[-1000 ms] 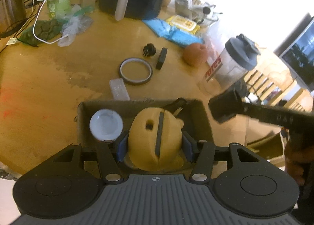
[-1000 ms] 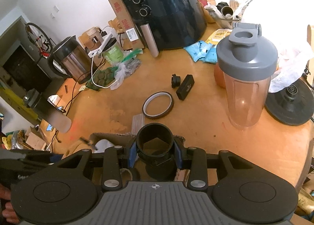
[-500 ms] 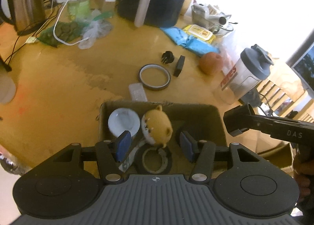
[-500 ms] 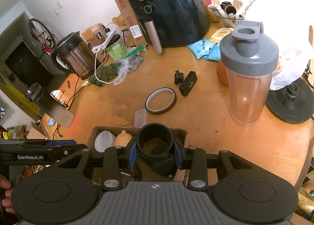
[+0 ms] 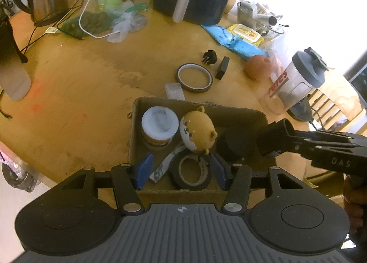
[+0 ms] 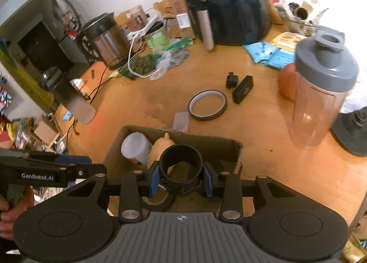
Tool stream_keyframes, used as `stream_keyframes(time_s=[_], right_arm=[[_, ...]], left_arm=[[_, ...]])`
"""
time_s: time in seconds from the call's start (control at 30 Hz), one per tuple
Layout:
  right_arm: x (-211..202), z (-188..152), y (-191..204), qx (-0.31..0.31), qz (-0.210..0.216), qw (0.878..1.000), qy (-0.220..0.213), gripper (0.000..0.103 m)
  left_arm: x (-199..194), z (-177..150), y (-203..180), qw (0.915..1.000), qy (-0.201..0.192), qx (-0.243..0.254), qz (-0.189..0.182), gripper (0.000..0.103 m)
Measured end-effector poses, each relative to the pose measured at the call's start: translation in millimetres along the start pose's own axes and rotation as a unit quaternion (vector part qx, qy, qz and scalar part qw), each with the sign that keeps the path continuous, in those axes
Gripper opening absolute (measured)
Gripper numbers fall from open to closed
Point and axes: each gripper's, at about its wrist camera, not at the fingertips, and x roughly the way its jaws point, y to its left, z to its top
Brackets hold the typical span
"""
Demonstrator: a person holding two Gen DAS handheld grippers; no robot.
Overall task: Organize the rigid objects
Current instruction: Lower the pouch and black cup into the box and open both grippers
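Sitting on the wooden table point(image 5: 68, 107) is an open cardboard box point(image 5: 135, 125), and both grippers hang over it. Leftmost inside the box stands a white-lidded jar point(image 5: 159, 123), with a yellow dog toy point(image 5: 198, 133) leaning just beside it on the right. Below them lie a tape roll point(image 5: 191, 172) and a flat white strip point(image 5: 164, 166).

From the left wrist view, the left gripper point(image 5: 181, 169) has its blue pads point(image 5: 144, 169) spread apart above the tape roll, with nothing pressed between them. Farther right, the right gripper point(image 6: 181, 174) is clamped on a black tube point(image 6: 181, 163); its blue pads press the tube from both sides, and the tube's open mouth faces the camera. In the left wrist view that tube point(image 5: 275, 140) hangs over the box's right half, above a dark round thing I cannot make out.

Beyond the box, on the table, lie a small clear case point(image 5: 174, 91), a brown tape ring point(image 5: 194, 78), a black plug point(image 5: 209, 57) and a black block point(image 5: 223, 71). A shaker bottle point(image 6: 321, 93) stands at the right.
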Motion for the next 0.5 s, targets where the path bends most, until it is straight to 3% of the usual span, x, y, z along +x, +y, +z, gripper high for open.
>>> stream_keyframes(time_s=[0.4,0.43,0.5], right_arm=[[20.1,-4.2,15.4,-0.043,0.006,0.998,0.042,0.044],[21.0,-4.7,16.5,-0.046,0.001,0.998,0.042,0.048],[21.6,-5.8,18.0,-0.052,-0.003,0.998,0.042,0.069]], left_arm=[[-8.2,-12.1,11.4,0.9995,-0.002,-0.029,0.013,0.054],[-8.6,-12.6,12.1,0.9994,-0.002,-0.030,0.013,0.054],[-9.0,-12.9,11.9,0.9994,-0.003,-0.031,0.013,0.054]])
